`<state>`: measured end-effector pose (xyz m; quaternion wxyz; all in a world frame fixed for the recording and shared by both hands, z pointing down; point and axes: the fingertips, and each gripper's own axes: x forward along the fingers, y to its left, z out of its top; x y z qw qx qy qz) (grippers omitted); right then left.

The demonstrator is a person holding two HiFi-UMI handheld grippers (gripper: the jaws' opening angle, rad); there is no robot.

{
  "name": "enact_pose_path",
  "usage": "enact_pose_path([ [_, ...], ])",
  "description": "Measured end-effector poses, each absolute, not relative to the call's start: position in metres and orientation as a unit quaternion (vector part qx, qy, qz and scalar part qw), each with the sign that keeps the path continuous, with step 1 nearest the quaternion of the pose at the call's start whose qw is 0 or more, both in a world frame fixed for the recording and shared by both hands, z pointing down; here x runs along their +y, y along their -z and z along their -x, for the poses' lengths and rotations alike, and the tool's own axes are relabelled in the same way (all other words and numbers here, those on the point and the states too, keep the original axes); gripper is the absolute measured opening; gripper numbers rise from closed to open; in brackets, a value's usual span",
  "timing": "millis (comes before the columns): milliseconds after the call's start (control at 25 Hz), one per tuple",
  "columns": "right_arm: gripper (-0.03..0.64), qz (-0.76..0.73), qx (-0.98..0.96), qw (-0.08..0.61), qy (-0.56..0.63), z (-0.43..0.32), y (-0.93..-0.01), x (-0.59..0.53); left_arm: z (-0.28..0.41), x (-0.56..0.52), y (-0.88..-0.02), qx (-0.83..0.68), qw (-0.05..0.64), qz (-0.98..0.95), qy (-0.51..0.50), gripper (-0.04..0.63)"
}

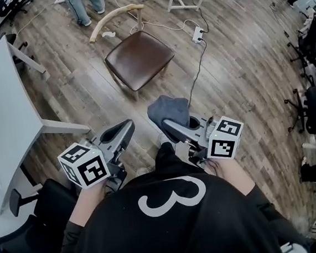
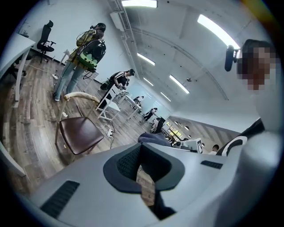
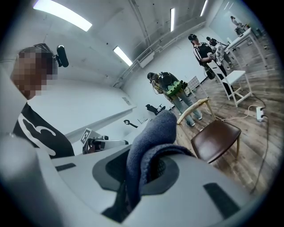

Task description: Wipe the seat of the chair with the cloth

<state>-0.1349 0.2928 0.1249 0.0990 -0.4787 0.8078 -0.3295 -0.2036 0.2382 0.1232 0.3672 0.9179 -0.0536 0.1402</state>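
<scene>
Both pairs of jaws are closed, the right gripper (image 1: 172, 128) clamped on the bunched grey-blue cloth (image 1: 168, 110) to carry it, the left gripper (image 1: 120, 133) empty, with the brown seat (image 1: 139, 58) of the chair (image 1: 115, 17) well ahead, untouched.

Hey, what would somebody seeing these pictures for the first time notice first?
Probably the blue-grey cloth, bunched between the jaws of the right gripper at the middle of the head view. Next comes the chair with its glossy brown seat, standing on the wood floor ahead, with neither gripper touching it. The left gripper is held beside the right one, jaws together and empty.
</scene>
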Motion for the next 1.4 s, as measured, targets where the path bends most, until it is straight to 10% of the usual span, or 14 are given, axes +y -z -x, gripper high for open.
enact_pose_path([
  [520,0.048,0.453,0.795,0.075,0.398,0.004,-0.194,0.252,0.069,0.186,-0.185,-0.100,0.413,-0.890,-0.166,0.014],
  [1400,0.048,0.389,0.758,-0.040,0.522,0.013,-0.316,0.006,0.110,-0.040,-0.349,-0.239,0.554,-0.780,-0.168,0.014],
])
